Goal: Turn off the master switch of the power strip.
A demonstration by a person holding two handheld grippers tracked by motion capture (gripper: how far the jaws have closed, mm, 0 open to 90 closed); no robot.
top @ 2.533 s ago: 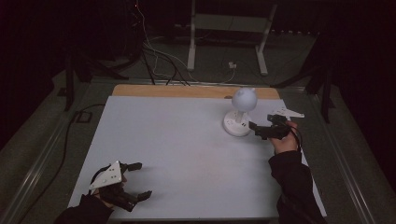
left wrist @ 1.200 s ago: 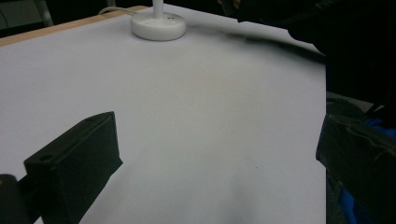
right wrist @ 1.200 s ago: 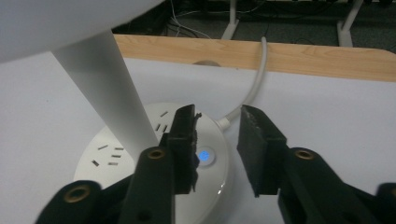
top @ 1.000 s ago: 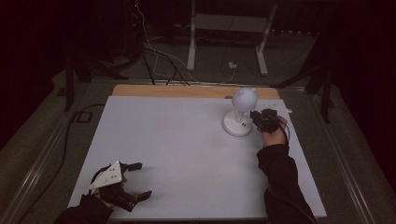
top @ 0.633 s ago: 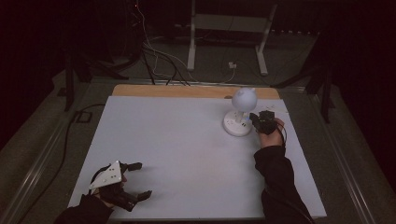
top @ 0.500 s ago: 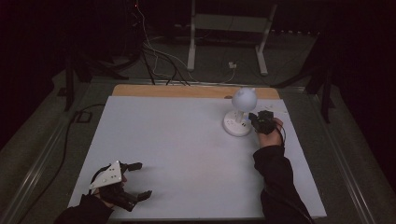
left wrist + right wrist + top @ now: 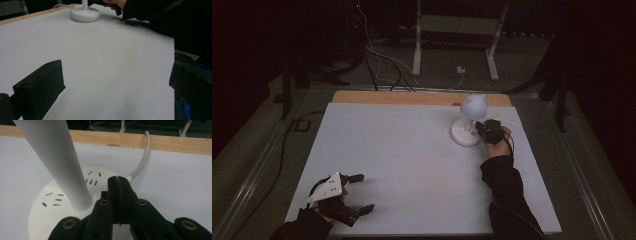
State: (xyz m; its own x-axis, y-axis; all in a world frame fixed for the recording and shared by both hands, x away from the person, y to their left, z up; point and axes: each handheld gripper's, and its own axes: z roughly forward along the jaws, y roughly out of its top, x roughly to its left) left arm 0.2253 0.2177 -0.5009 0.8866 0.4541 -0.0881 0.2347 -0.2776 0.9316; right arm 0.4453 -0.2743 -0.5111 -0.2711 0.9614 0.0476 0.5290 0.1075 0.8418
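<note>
Lamp (image 7: 469,120) | right gripper (image 7: 119,185) jaws pressed together, tips over base, stem to its left | left gripper (image 7: 357,192) spread, idle | risk: off-centre push could tip lamp

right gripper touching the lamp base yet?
Cannot tell. In the right gripper view the right gripper, jaws shut, sits over the lamp base, but the tips hide any gap beneath them. The high view is too coarse to settle it.

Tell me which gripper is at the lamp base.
The right gripper, jaws pressed shut over the white lamp base. The left gripper sits open at the table's near left corner.
</note>
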